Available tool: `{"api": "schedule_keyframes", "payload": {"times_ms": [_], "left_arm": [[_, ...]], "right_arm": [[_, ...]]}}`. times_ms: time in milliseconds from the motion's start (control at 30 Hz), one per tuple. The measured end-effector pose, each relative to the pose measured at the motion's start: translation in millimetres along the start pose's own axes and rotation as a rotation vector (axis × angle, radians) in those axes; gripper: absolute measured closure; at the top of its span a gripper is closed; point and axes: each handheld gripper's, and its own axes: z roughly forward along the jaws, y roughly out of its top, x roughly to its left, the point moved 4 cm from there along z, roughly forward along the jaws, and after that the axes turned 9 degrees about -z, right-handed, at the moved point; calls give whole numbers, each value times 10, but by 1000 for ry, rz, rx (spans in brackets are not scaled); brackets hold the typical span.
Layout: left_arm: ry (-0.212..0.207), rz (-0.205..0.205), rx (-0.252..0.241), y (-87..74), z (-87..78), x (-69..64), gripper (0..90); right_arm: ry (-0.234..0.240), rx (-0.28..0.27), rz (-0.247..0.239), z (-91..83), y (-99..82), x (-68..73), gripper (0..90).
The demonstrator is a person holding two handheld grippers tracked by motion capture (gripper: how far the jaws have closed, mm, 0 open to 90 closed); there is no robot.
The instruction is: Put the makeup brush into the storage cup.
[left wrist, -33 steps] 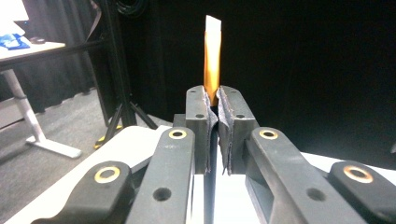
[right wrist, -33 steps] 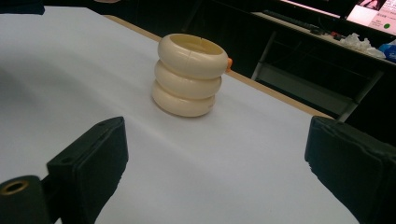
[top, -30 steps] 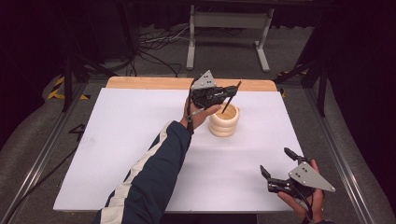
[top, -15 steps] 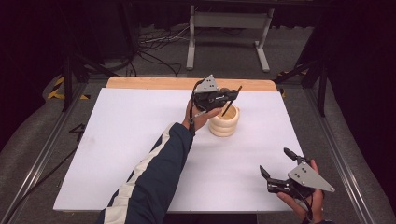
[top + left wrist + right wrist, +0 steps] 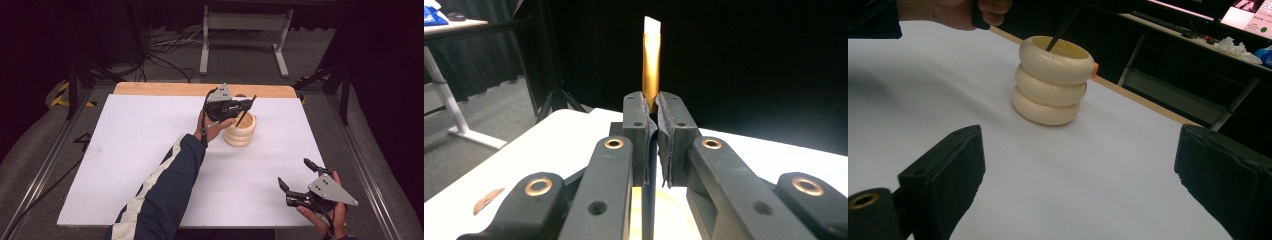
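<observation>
- While my left gripper [image 5: 246, 106] is clenched on a thin brush [image 5: 651, 60], the brush stands tilted with its lower end inside the cream ribbed cup [image 5: 240, 130] and its gold band and pale tip rising above the jaws.
- My left hand [image 5: 214, 126] sits just beside the cup on its left, so the hand and gripper cover part of the cup's rim in the high view.
- From my right gripper view, a small orange thing [image 5: 1095, 69] peeks from behind the cup; I cannot tell what it is.
- My right gripper [image 5: 296, 175] is released, jaws spread wide, held low near the table's near right corner, well apart from the cup.
- Everything rests on a white table [image 5: 140, 150] with a wooden far edge [image 5: 160, 89].
- Beyond it, cables [image 5: 165, 50] lie on the grey floor beside a white metal stand [image 5: 242, 22].
</observation>
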Motion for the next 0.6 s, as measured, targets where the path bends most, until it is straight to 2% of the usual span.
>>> {"api": "schedule_keyframes", "payload": {"times_ms": [467,600], "left_arm": [[3,-18,6,-69,-77,22,830],[7,-7,11,-68,-84,12,828]], "right_arm": [[-1,-1,-3,3,8,5,67],[-2,-1,-2,3,5,2,67]]}}
